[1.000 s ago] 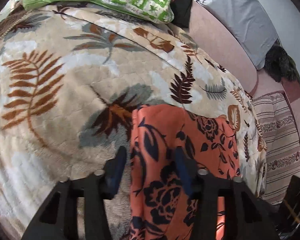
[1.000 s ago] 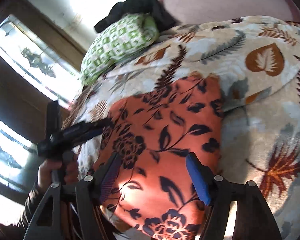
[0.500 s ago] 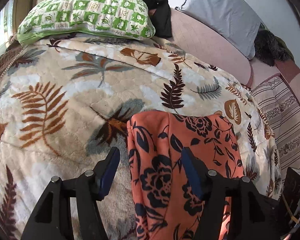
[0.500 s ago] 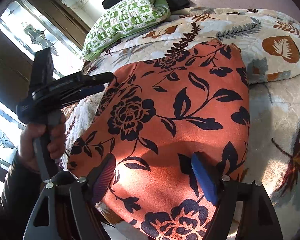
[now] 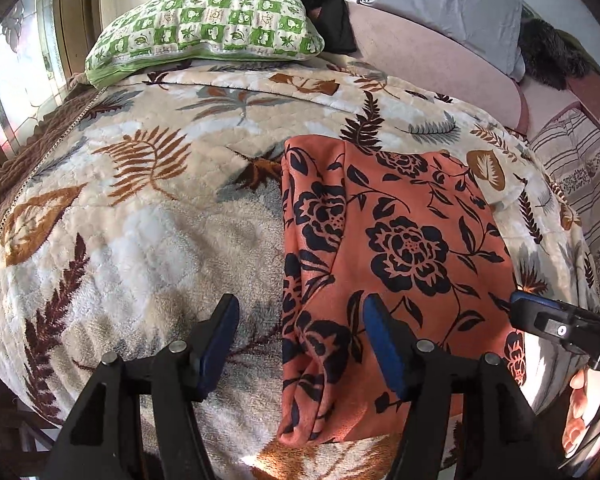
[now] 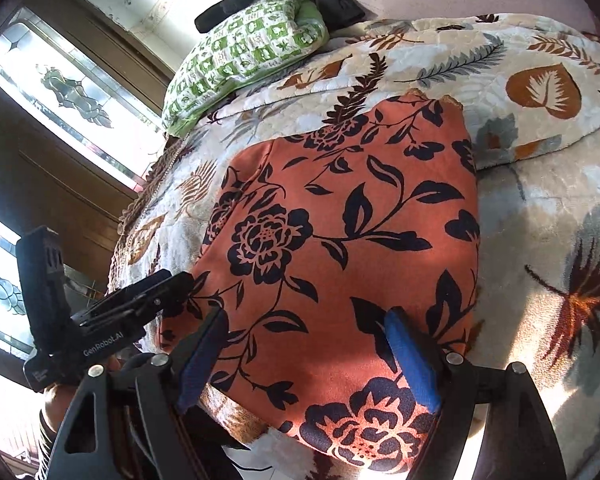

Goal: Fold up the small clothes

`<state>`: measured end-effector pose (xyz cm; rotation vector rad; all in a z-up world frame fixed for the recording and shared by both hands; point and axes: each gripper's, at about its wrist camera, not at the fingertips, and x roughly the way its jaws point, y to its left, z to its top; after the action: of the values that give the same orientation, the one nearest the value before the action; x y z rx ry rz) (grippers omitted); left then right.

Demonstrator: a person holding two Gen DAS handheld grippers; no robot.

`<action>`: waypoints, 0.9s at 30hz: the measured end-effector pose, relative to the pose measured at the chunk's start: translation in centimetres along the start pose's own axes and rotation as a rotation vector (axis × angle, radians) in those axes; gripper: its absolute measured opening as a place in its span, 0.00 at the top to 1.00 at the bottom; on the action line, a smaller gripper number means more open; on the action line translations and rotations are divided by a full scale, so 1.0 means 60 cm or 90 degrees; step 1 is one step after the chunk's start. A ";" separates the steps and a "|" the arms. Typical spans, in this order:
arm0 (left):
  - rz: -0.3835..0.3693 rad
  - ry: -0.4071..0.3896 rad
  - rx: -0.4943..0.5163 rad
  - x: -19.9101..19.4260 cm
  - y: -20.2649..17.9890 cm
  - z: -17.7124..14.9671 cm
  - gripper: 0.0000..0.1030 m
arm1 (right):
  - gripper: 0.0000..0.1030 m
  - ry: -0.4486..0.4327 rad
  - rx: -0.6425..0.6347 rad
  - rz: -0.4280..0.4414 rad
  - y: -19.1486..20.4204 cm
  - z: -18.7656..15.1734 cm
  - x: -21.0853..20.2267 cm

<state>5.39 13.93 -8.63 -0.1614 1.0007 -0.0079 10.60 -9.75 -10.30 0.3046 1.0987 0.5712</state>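
Here, your left gripper (image 6: 148,300) read "GenRobot.AI"; the orange garment (image 5: 396,248), printed with dark flowers, lay folded flat. Both tongs, right gripper (image 6: 306,354) included, stood wide, holding nothing.

Bed w/ leaf-print blanket (image 5: 148,216): folded orange floral cloth (image 5: 400,248) flat on it, green-checked pillow (image 5: 204,28) at head.

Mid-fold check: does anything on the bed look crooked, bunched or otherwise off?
Mostly tidy. The orange floral garment lies flat on the leaf-print blanket, but its left edge is rolled and bunched into ridges rather than creased clean. Both tongs are open, holding nothing.
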 end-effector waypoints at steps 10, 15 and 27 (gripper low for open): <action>0.008 0.011 0.016 0.006 -0.009 -0.005 0.35 | 0.19 -0.024 0.050 0.022 -0.026 0.011 -0.017; 0.010 0.040 0.009 0.027 0.000 -0.019 0.35 | 0.19 -0.007 0.091 0.037 -0.046 0.012 -0.005; -0.107 0.060 -0.067 0.082 0.016 0.023 0.18 | 0.19 -0.042 0.209 0.033 -0.166 0.029 -0.043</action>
<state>9.18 14.70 -12.17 -0.3436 1.0792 -0.1181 14.11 -19.29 -12.60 0.6349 1.1217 0.4212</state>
